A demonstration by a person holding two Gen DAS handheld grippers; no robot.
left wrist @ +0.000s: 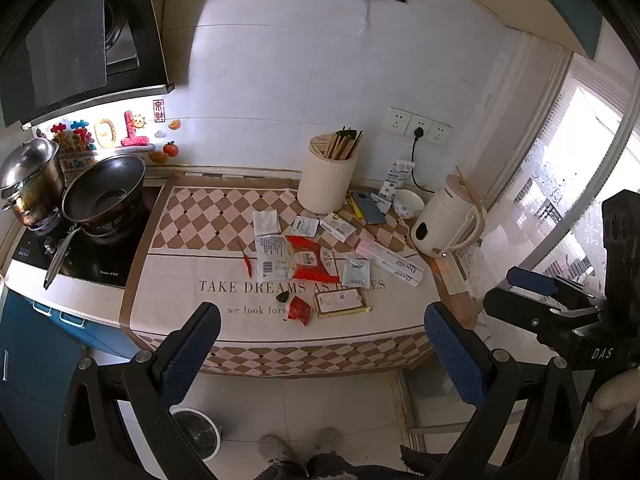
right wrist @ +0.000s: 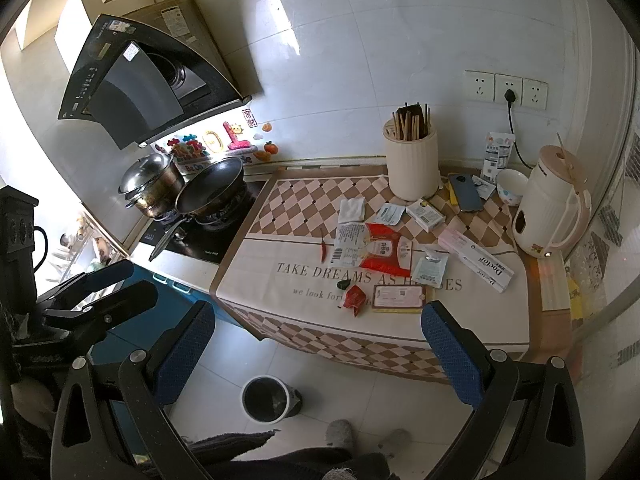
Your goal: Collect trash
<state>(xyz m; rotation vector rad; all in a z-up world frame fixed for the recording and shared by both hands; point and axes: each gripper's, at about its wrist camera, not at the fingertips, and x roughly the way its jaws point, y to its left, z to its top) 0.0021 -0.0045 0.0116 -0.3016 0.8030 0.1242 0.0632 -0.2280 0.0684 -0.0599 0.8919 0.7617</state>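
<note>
Litter lies on the checked cloth (left wrist: 192, 220) (right wrist: 296, 204): a large red and white wrapper (left wrist: 296, 258) (right wrist: 374, 248), a small crumpled red wrapper (left wrist: 299, 310) (right wrist: 356, 299), a red chilli (left wrist: 247, 261) (right wrist: 323, 249), a white tissue (left wrist: 266, 222) (right wrist: 352, 209), small sachets (left wrist: 355, 273) (right wrist: 430, 268) and a pink card pack (left wrist: 342, 302) (right wrist: 398, 298). A white bin (left wrist: 198, 432) (right wrist: 267, 399) stands on the floor below. My left gripper (left wrist: 320, 360) and right gripper (right wrist: 318, 354) hover in front of the counter, both open and empty.
At the back stand a chopstick holder (left wrist: 326, 178) (right wrist: 412, 164), a phone (right wrist: 465, 192), a bowl (left wrist: 408, 203), a toothpaste box (right wrist: 476, 258) and a cream kettle (left wrist: 448, 220) (right wrist: 548, 216). A wok (left wrist: 106, 192) and a pot (right wrist: 152, 184) sit on the hob at left. Slippered feet (right wrist: 340, 432) stand by the bin.
</note>
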